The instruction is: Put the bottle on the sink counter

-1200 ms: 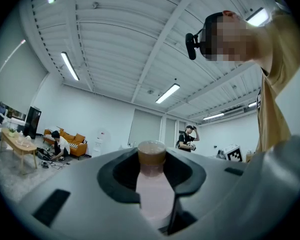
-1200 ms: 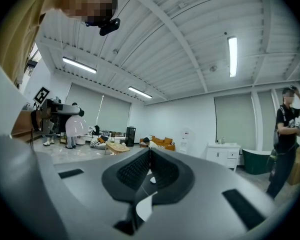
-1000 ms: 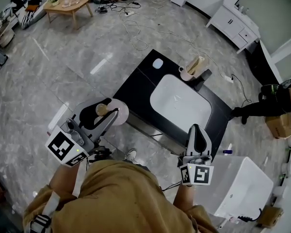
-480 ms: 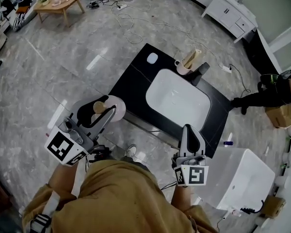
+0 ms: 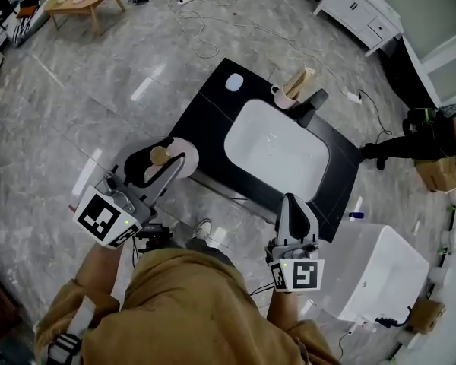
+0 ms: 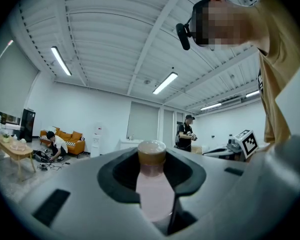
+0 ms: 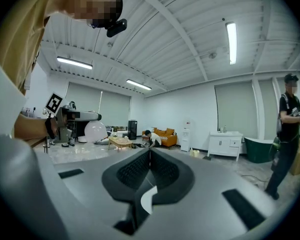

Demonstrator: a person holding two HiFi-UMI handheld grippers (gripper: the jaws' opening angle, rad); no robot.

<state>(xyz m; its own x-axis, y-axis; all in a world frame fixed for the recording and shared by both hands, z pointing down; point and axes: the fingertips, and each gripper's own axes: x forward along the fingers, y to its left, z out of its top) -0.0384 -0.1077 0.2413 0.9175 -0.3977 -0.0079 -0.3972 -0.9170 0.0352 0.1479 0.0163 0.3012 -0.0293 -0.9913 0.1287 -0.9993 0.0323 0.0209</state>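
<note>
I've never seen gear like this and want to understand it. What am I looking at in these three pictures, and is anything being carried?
There is no robot: a person holds a two-jawed tool in each hand. The overhead picture comes from a camera on their head, looking down; the other two come from cameras riding on each tool. The left tool grips a pink bottle with a tan cap, close to the black sink counter. The right tool is shut and empty. On the counter, around the white basin, are a mug with something pale in it, a dark tap and a small pale oval object.
</note>
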